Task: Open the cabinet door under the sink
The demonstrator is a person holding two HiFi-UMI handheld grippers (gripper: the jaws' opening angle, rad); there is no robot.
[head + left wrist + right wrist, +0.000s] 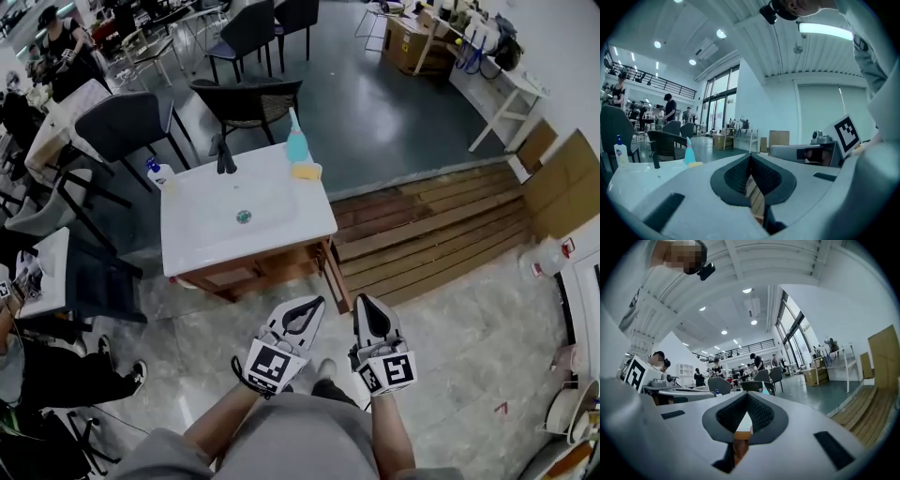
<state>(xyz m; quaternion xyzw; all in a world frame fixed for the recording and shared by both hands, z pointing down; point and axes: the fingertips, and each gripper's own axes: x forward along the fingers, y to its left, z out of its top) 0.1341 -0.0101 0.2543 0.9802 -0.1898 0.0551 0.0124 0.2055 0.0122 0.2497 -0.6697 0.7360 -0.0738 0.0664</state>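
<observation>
A white sink top (211, 220) with a black faucet (225, 155) sits on a brown wooden cabinet (267, 270). From this steep angle only a strip of the cabinet front shows, and I cannot make out a door standing open. Both grippers hover over the floor in front of the cabinet, apart from it. My left gripper (316, 302) is shut with nothing in it. My right gripper (359, 300) is shut and empty too. In the left gripper view the jaws (750, 155) meet, with the sink top (642, 176) at left. Brown cabinet wood (739, 444) shows below the joined tips of the right gripper (747, 394).
A blue bottle (297, 142), a yellow sponge (306, 172) and a soap bottle (159, 172) stand on the sink top. A slatted wooden platform (431, 225) lies to the right. Dark chairs (248, 98) stand behind the sink. A seated person (37, 375) is at left.
</observation>
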